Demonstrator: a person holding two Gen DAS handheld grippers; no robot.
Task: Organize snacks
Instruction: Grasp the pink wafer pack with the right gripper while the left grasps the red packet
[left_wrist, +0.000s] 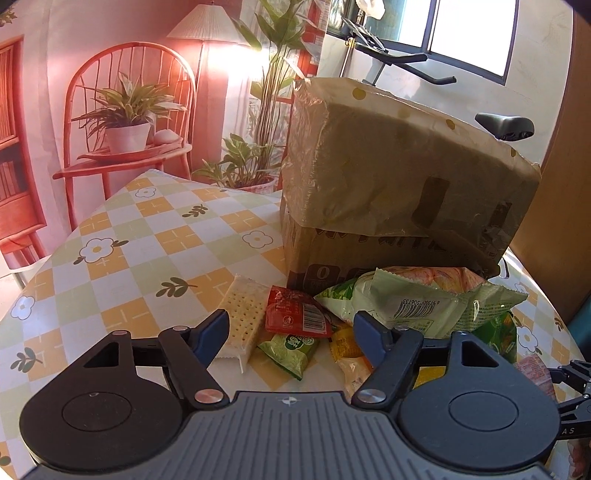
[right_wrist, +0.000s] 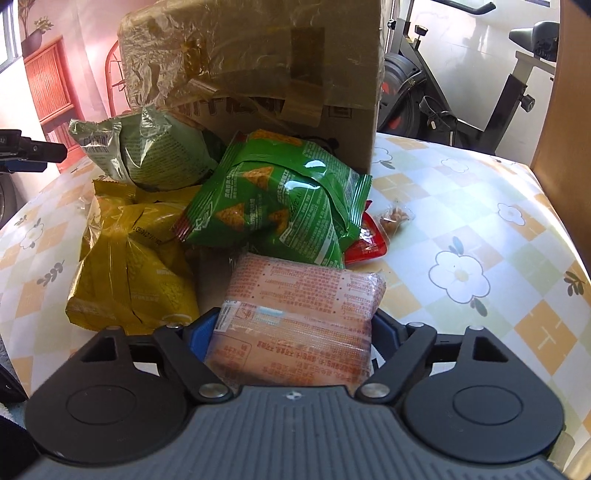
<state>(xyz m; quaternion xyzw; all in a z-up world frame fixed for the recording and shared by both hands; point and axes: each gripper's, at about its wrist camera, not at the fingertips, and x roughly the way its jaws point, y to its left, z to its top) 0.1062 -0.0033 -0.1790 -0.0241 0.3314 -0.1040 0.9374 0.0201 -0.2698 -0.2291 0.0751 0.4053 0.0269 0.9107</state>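
My left gripper (left_wrist: 291, 334) hovers open over a heap of snacks on the checked tablecloth. Between its blue fingers lie a red packet (left_wrist: 295, 312), a small green packet (left_wrist: 290, 350) and a yellow one (left_wrist: 345, 345), none of them touched. A clear cracker pack (left_wrist: 243, 319) lies by the left finger. My right gripper (right_wrist: 295, 328) is shut on a flat pink packet (right_wrist: 295, 291), with both pads against its sides. Beyond it are a green chip bag (right_wrist: 273, 206), a yellow bag (right_wrist: 129, 258) and a pale green bag (right_wrist: 155, 151).
A tall cardboard box (left_wrist: 388, 177) wrapped in plastic film stands just behind the heap. A second red packet (right_wrist: 367, 245) and a small nut packet (right_wrist: 395, 218) lie right of the chip bag. Bare tablecloth (left_wrist: 129, 258) stretches to the left. An exercise bike (right_wrist: 424, 92) stands past the table.
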